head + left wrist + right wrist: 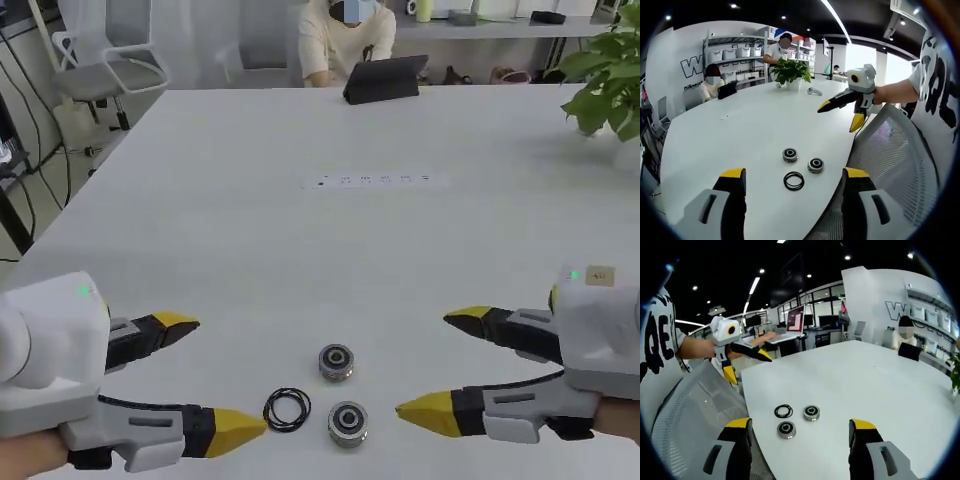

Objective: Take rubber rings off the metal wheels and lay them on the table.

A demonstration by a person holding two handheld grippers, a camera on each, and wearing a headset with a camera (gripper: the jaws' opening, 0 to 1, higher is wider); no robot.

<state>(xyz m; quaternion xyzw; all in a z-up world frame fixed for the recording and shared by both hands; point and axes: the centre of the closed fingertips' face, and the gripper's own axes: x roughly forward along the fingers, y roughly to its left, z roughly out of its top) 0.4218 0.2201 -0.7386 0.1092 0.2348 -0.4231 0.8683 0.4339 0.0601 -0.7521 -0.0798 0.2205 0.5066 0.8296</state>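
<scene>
Here, left tongs [228, 373] and right tongs [422, 362] both wide apart, empty, beside metal wheels [335, 362], rubber rings [287, 409]; wall lettering [895, 309] "W".

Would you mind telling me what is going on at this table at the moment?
The left tongs and right tongs, each hand-held, hover open and empty above the white table. Between them sit two metal wheels, a far wheel and a near wheel, neither being touched. Black rubber rings already lie loose on the table beside the near wheel. Whether either wheel carries a ring yet to come off is too small to tell.
</scene>
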